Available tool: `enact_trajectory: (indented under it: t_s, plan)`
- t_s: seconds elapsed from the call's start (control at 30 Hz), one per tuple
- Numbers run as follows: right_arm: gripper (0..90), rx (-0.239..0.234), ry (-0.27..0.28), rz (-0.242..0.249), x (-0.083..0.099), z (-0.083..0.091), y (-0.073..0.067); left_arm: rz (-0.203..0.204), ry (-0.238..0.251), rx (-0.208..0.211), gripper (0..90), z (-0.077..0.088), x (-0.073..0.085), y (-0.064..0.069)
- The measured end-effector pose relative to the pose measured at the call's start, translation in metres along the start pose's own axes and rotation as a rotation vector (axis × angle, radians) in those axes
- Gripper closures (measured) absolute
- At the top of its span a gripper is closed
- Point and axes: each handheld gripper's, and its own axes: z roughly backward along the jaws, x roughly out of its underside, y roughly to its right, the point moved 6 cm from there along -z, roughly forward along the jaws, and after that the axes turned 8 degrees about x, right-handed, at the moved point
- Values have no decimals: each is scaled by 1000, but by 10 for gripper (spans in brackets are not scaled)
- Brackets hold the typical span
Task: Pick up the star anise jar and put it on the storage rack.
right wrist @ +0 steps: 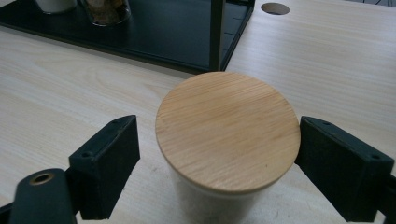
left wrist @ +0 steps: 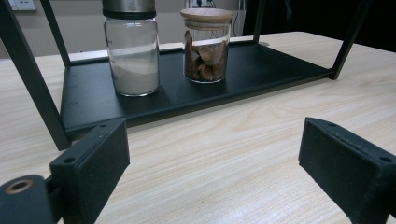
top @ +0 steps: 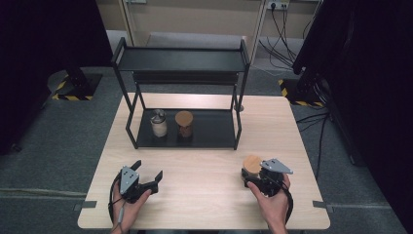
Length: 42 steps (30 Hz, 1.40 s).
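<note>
Jaws of the right gripper flank a wooden-lidded jar on the table, grip uncertain; the left gripper gapes empty.

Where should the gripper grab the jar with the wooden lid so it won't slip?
Probably on the jar's round body just under the wooden lid, coming level from the person's side. The lid juts wider than the body, so it acts as a stop. The right gripper already straddles it that way.
</note>
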Motion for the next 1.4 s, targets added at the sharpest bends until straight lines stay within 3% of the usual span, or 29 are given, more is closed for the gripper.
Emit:
enact_trajectory:
  t_s: [0.27, 0.63, 0.97, 1.4]
  plan:
    - [230, 2, -29, 19, -2, -13, 2, 0, 1, 1, 80, 0, 0, 0]
    - [239, 11, -61, 31, -4, -12, 0, -1, 1, 1, 81, 0, 0, 0]
    - [240, -2, -37, 30, -5, -9, -3, 4, 1, 2, 80, 0, 0, 0]
    - [240, -42, 21, 71, -27, 3, -28, 2, 2, 1, 80, 0, 0, 0]
